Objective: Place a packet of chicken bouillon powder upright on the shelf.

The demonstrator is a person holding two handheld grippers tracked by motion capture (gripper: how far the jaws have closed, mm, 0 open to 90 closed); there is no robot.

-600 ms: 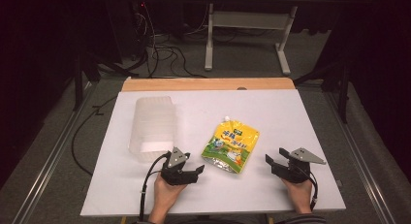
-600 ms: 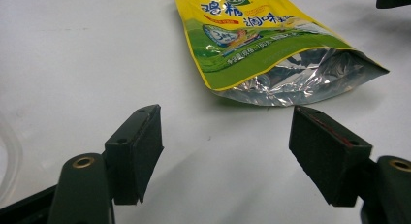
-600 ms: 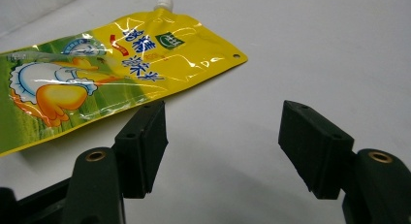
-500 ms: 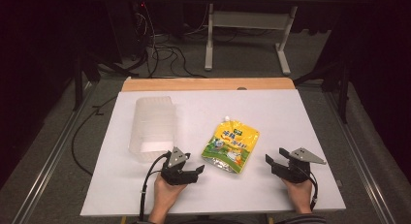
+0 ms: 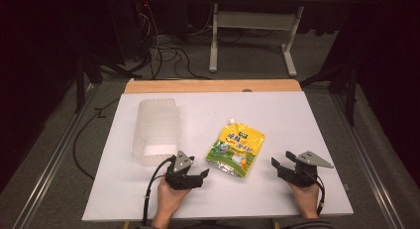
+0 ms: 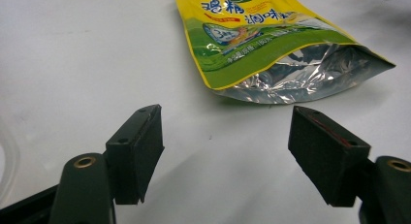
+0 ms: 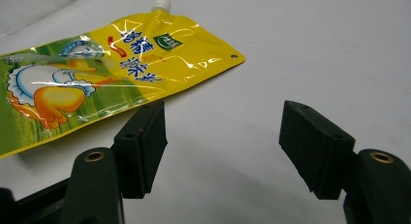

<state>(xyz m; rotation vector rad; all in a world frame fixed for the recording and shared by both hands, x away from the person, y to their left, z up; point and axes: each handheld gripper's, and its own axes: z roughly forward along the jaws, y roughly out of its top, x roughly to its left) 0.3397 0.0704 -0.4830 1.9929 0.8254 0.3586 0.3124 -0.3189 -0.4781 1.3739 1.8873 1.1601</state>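
A yellow and green pouch [image 5: 236,152] lies flat on the white table [image 5: 297,120], roughly in the middle and a little toward the person's side. Its small white spout points away from the person, and its silvery bottom fold faces the near edge.

The left gripper [image 5: 200,176] sits low over the table just beside the pouch's near left corner, held in the person's left hand [image 5: 168,199]. Its jaws stand wide apart with nothing between them; in the left gripper view [image 6: 225,146] the silvery bottom of the pouch [image 6: 271,44] lies just ahead of the open jaws, apart from them.

The right gripper [image 5: 278,164] rests to the right of the pouch, near it but not touching, in the person's right hand [image 5: 304,194]. Its jaws are also spread, with only bare table between them. In the right gripper view [image 7: 223,146] the pouch [image 7: 111,73] stretches off to the left beyond the left jaw.

A clear plastic tub [image 5: 156,130] stands on the left part of the table, beyond the left gripper and apart from the pouch.
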